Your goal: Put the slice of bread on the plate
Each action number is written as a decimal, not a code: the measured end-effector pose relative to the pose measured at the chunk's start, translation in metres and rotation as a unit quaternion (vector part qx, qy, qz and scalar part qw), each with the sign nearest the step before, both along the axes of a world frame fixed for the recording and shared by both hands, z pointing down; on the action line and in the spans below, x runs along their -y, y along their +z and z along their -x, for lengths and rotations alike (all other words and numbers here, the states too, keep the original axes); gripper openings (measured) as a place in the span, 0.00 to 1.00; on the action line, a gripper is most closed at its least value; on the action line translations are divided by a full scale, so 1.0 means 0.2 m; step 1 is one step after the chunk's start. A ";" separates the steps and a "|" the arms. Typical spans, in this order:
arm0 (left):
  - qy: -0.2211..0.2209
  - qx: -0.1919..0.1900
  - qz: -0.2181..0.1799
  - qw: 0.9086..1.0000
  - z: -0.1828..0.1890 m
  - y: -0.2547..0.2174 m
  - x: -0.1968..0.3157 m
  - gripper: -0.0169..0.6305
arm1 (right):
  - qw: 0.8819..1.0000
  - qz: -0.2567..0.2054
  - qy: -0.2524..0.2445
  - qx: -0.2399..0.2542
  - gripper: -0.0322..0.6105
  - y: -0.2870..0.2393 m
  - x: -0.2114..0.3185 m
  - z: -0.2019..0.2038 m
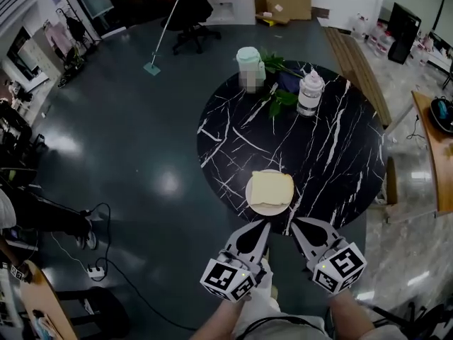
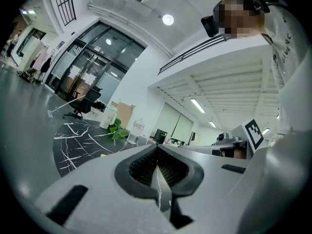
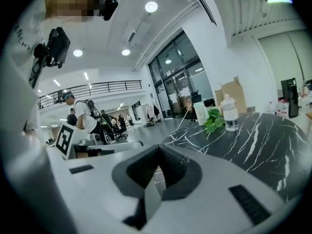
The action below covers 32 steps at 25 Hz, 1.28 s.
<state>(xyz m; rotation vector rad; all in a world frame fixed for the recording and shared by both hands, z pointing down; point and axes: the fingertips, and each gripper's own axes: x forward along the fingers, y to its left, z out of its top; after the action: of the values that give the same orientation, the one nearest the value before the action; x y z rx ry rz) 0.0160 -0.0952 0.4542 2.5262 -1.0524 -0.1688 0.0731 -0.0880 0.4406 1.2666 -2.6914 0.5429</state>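
Bread slice (image 1: 270, 186) lies flat on a pale plate (image 1: 253, 202), which sits at the near edge of a round black surface (image 1: 333, 154) veined with white.

Left gripper (image 1: 263, 225): jaws pressed together, nothing between them. Its tip points toward the plate's near rim and stops just short of it in the head view.

Right gripper (image 1: 297, 222): jaws likewise pressed together and empty. It is beside the left one, with its tip at the surface's near edge, right of the plate. Neither gripper touches bread or plate.

On the far side of the surface, well apart from the plate, stand a jug with a pale green lid (image 1: 250, 68) and a clear bottle (image 1: 310, 93), with green leaves (image 1: 279, 99) between them.

On the dark floor beyond are a mop (image 1: 161, 37) and an office chair (image 1: 195, 27).
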 end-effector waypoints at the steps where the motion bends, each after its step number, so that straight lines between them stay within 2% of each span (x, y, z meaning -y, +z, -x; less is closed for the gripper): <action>1: 0.002 0.000 0.001 1.000 -0.01 -0.02 -0.03 0.04 | 1.000 -0.001 -0.002 0.001 0.07 -0.02 -0.03 0.00; 5: 0.013 0.003 -0.005 1.000 -0.05 -0.09 -0.14 0.04 | 1.000 -0.008 -0.011 0.009 0.07 -0.10 -0.14 0.00; 14: 0.025 0.007 -0.042 0.999 -0.10 -0.27 -0.24 0.04 | 0.999 -0.041 -0.018 0.004 0.07 -0.26 -0.29 0.02; 24: 0.022 0.008 -0.055 0.998 -0.10 -0.35 -0.32 0.04 | 0.999 -0.048 0.002 0.013 0.07 -0.32 -0.38 -0.03; 32: 0.012 0.011 -0.055 0.998 -0.07 -0.37 -0.35 0.04 | 0.999 -0.046 -0.004 0.021 0.07 -0.33 -0.41 -0.01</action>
<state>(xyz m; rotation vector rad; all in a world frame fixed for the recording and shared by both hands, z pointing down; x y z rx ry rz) 0.0301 -0.0246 0.3809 2.6444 -1.0463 -0.1979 0.0759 -0.0059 0.3744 1.2794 -2.7849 0.4542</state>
